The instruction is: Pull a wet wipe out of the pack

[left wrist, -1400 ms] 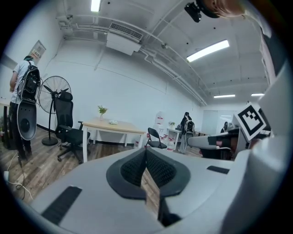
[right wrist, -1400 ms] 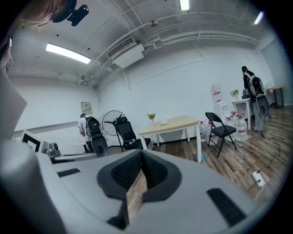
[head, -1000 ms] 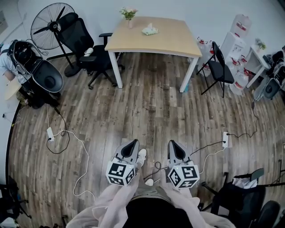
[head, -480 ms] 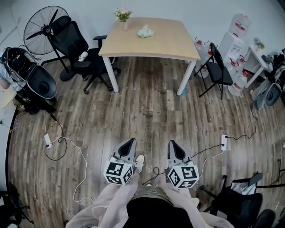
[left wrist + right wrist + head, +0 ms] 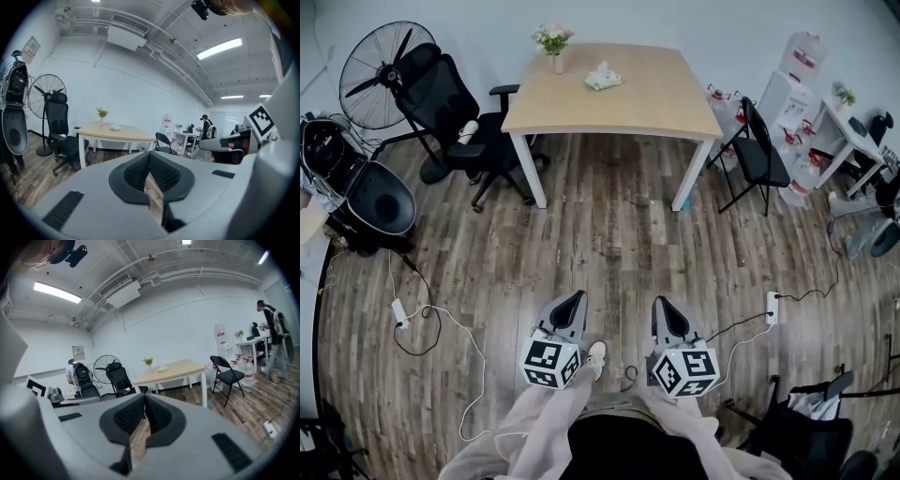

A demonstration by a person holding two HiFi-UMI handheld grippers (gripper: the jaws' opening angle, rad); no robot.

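Pale wood carries the target: the wet wipe pack (image 5: pixel 603 79) lies on the desk (image 5: pixel 656 103) close to its far edge, left of the middle, just beside the vase of flowers (image 5: pixel 554 45) that stands at the far left corner; a tuft of white shows at the pack's top, so a wipe looks ready to be pinched. Both claws are well apart from it, low over the plank floor (image 5: pixel 609 234) in front of the person, pointing towards the desk and only slightly downward. The left gripper (image 5: pixel 578 297) has its pads pressed together at the tips with nothing between them; the right gripper (image 5: pixel 662 301) is closed the same way and is just as empty.

The relation that matters is plain: the pack lies straight ahead and above claw level, roughly on the line between the two grippers, a shade towards the left one's side, so the left hand seems marginally nearer; there is little in it. Its long axis appears to run roughly along the desk's far edge, though it is too small here to be sure. An office chair (image 5: pixel 455 94) stands off the desk's left edge and a folding chair (image 5: pixel 761 150) off its right; the near edge looks open for an approach; both claws would need to open before any grasp.
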